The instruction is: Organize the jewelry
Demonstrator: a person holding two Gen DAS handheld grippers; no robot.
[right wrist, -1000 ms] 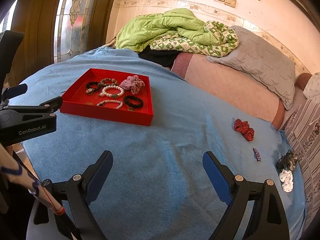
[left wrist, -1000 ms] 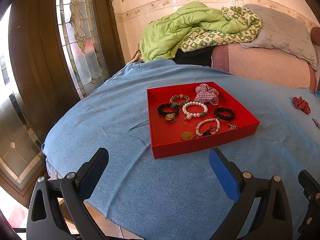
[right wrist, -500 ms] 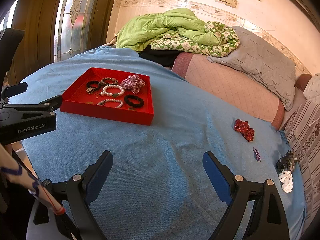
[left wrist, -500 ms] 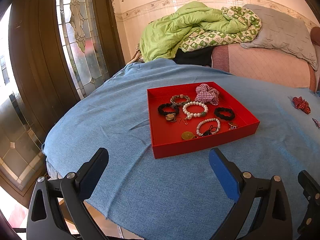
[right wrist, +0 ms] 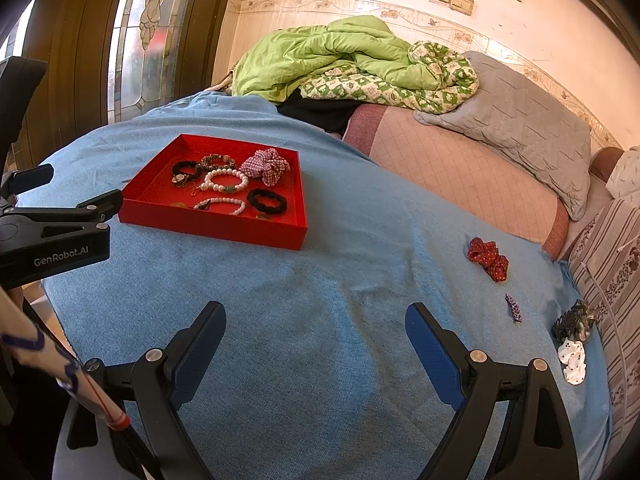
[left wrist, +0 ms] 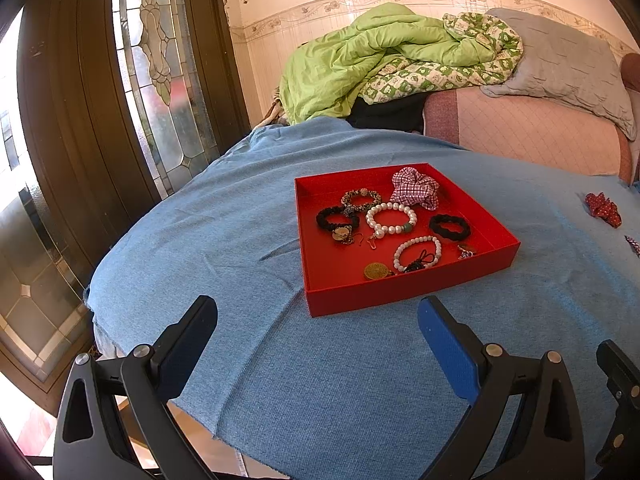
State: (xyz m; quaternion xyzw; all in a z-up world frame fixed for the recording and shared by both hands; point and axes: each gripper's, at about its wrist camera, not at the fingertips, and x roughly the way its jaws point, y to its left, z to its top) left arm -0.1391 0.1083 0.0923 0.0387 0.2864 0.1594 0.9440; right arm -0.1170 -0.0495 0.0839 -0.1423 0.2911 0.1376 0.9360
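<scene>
A red tray (left wrist: 344,292) (right wrist: 216,228) sits on the blue cloth and holds several bracelets, hair ties and a plaid scrunchie (left wrist: 414,190) (right wrist: 266,166). A pearl bracelet (left wrist: 390,220) lies in its middle. Out on the cloth to the right lie a red dotted scrunchie (right wrist: 488,258) (left wrist: 604,208), a small hair clip (right wrist: 513,308), a dark scrunchie (right wrist: 574,320) and a white one (right wrist: 573,360). My left gripper (left wrist: 318,326) is open, empty, just short of the tray's near edge. My right gripper (right wrist: 316,332) is open and empty over bare cloth.
The blue cloth (right wrist: 340,280) covers a rounded table with its edge near the bottom left. A bed with a green quilt (right wrist: 320,52) and grey pillow (right wrist: 528,128) lies behind. A wooden door with leaded glass (left wrist: 160,60) stands on the left.
</scene>
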